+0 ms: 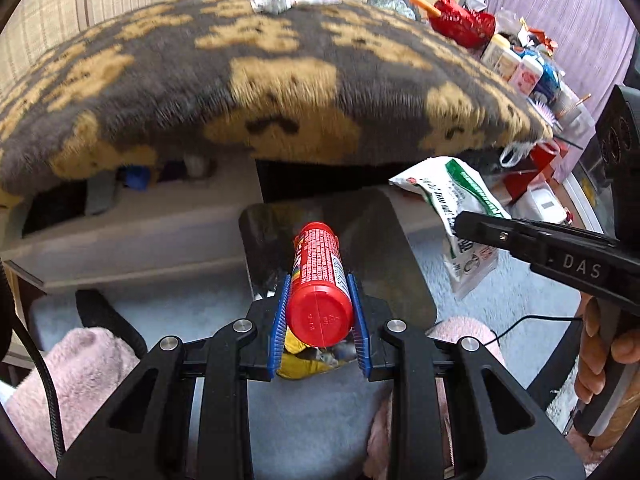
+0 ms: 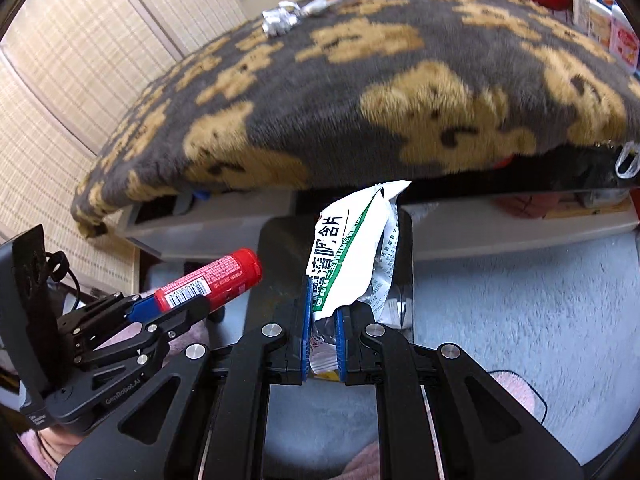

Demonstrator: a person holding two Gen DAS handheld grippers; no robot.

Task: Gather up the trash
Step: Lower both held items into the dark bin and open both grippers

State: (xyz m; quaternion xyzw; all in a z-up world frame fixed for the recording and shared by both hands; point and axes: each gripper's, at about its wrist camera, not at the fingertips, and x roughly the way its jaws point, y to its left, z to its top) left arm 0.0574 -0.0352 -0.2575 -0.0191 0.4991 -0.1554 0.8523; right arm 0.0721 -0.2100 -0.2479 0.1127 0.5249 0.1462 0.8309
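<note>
The left claw point(image 1: 320, 320) is pinching a red tube point(image 1: 320, 280) between blue pads point(image 1: 282, 312), holding it over a dark bin point(image 1: 400, 256); the bin's inside is lying half hidden behind the tube, with yellow and crumpled scraps showing blurred beneath. The right claw point(image 2: 323, 340) is pinching a white-green wrapper point(image 2: 352, 248) above the same bin point(image 2: 280, 248); the left view is showing only one finger of this claw point(image 1: 464, 224) touching the wrapper point(image 1: 452, 200). The right view is showing the tube point(image 2: 212, 280) from the side, barcode visible. A fur blanket point(image 1: 240, 80) is overhanging and shading the shelf below; crumpled foil point(image 1: 270, 0) is lying on its far edge; clutter at right is standing too blurred to identify.
</note>
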